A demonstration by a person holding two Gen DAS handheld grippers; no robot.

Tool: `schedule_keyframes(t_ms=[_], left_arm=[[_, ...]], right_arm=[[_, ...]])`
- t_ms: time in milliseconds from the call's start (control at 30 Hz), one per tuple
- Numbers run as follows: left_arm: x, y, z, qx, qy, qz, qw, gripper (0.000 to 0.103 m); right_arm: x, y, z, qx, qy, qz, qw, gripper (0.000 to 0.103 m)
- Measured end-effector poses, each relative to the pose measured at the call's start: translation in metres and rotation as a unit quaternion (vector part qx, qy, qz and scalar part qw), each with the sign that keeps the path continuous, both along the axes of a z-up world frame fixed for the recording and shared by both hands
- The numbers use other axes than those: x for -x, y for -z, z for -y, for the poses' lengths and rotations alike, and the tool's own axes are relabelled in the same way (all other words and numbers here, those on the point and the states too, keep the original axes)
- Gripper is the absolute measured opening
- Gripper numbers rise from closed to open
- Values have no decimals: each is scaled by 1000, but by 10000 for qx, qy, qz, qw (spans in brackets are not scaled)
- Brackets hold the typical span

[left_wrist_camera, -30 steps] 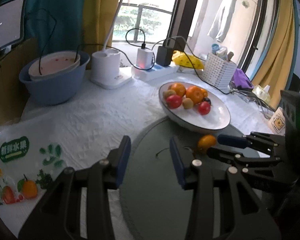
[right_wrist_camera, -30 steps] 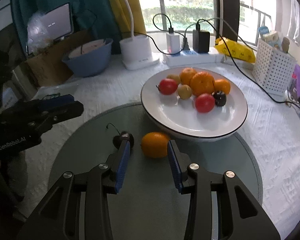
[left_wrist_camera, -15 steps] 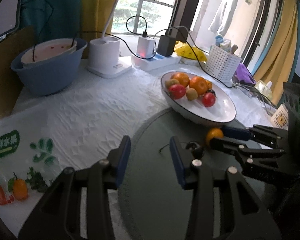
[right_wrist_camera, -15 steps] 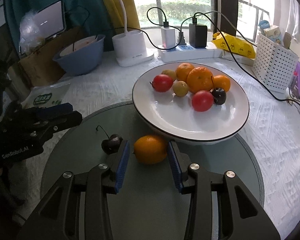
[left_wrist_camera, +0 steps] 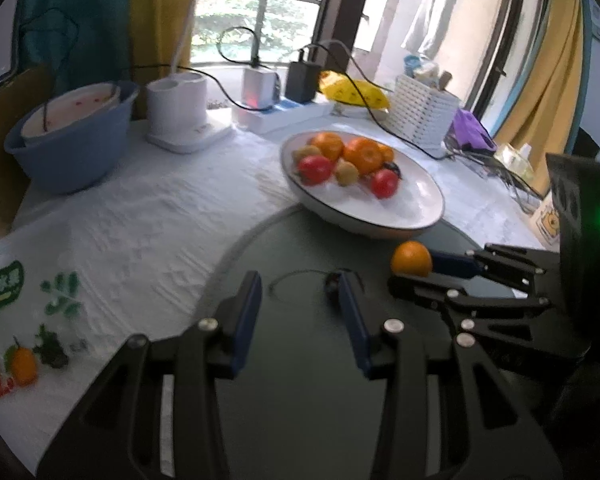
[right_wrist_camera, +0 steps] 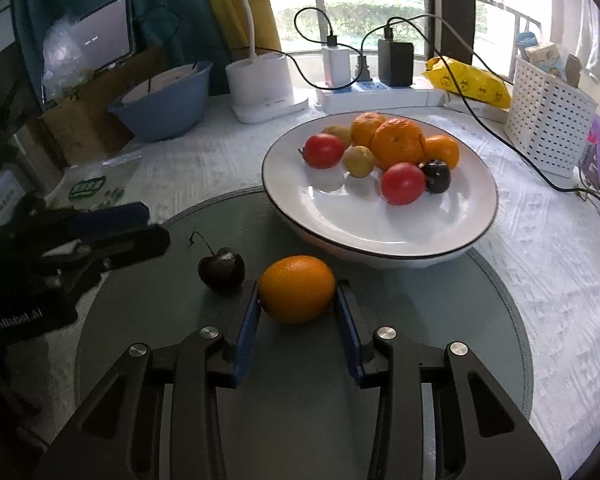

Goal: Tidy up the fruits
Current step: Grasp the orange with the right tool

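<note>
Right gripper (right_wrist_camera: 297, 312) jaws were closing on small round orange (right_wrist_camera: 297, 289) lying on grey-green round mat (right_wrist_camera: 480, 320) beside white fruit plate (right_wrist_camera: 476, 236). Left gripper (left_wrist_camera: 300, 312) stood released, empty, near dark cherry (right_wrist_camera: 221, 269). Next: lift, carry to plate.

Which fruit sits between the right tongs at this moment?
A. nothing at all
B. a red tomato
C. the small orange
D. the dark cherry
C: the small orange lies between the closing right tongs, blue pads at both its sides; the dark cherry lies just outside them.
</note>
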State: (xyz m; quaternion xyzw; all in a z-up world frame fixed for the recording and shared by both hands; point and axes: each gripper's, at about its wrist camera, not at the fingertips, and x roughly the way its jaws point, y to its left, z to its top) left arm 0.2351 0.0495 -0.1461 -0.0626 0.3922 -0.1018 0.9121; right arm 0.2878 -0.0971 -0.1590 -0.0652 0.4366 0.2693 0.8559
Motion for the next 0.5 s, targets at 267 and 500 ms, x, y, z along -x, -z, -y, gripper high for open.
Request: schedule_keyframes(t_ms=[267,500], left_arm=[[-6,11,30,-153,177,-239,9994,42],[-18,20,43,-293,177,-448,9984,42]], right_arm=[[1,-2,29,-144,156,-20,9998,40],[-5,-1,50,-307,262,-59,9992,40]])
